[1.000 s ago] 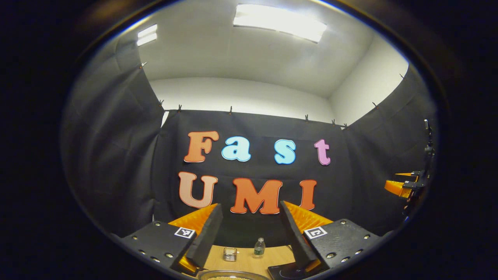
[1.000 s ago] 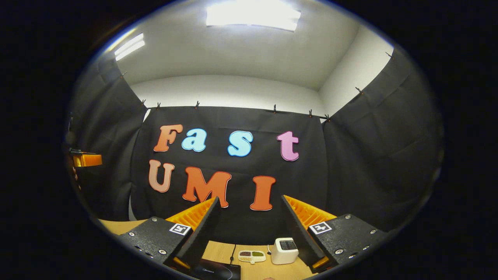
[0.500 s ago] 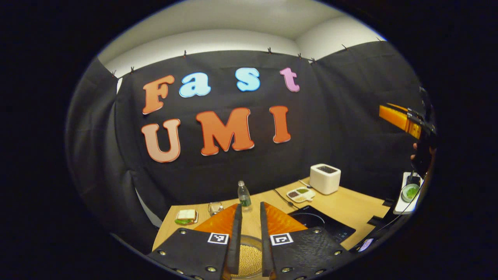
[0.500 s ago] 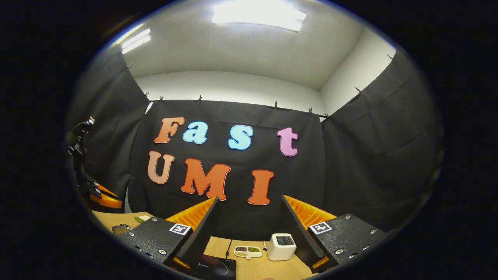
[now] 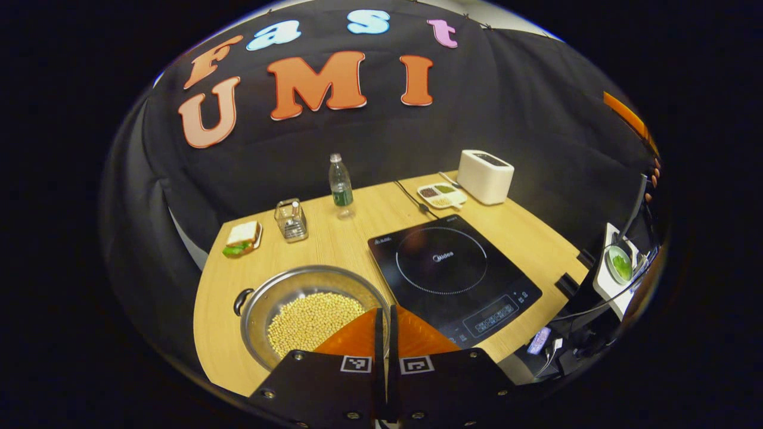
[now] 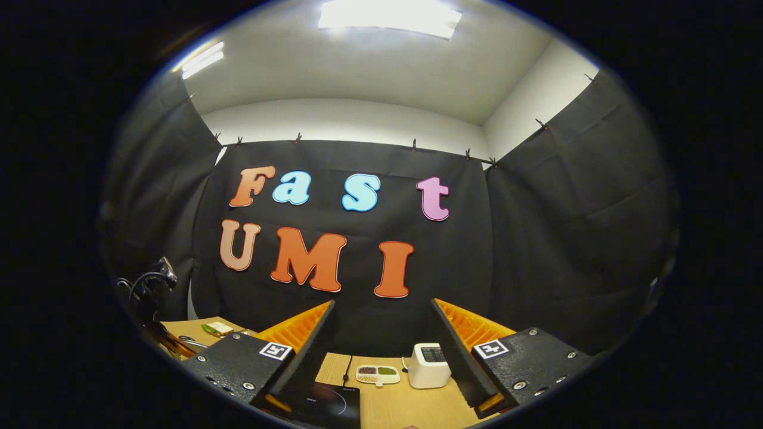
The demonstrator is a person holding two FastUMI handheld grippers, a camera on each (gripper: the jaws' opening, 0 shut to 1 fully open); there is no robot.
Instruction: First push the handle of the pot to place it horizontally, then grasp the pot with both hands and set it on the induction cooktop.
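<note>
Near the table's front-left corner: the pot (image 5: 310,310) sits on the table (image 5: 334,238), holding pale round grains — beans, at a guess — with a dark side handle (image 5: 241,300) showing on its left rim; the opposite handle is hidden behind the fingers.
Cooktop: the induction cooktop (image 5: 453,274) lies just beside the pot on its right, toward the table's front edge, its control strip facing the front.
Left hand-held gripper: the left hand-held gripper (image 5: 384,333) hovers over the pot's near-right rim, fingers drawn together with only a sliver between them and nothing held.
Right hand-held gripper: the right hand-held gripper (image 6: 381,351) is raised and looks at the booth wall, fingers spread wide apart and empty, with the toaster (image 6: 430,364) and a small compartment dish (image 6: 377,374) near the table's back edge ahead of it.
Step in hand: judged to be the handle push — the closed fingertips make a good blunt pusher.
How to do it well: bring the tips low beside a handle, not over the grains, and nudge sideways so the pot turns in place.
Caution: push slowly, keeping the pot from sliding toward the table's left edge or spilling.
Other things: a bottle (image 5: 340,183), a glass jar (image 5: 291,220) and a sandwich (image 5: 241,238) stand well apart from the pot toward the back.
</note>
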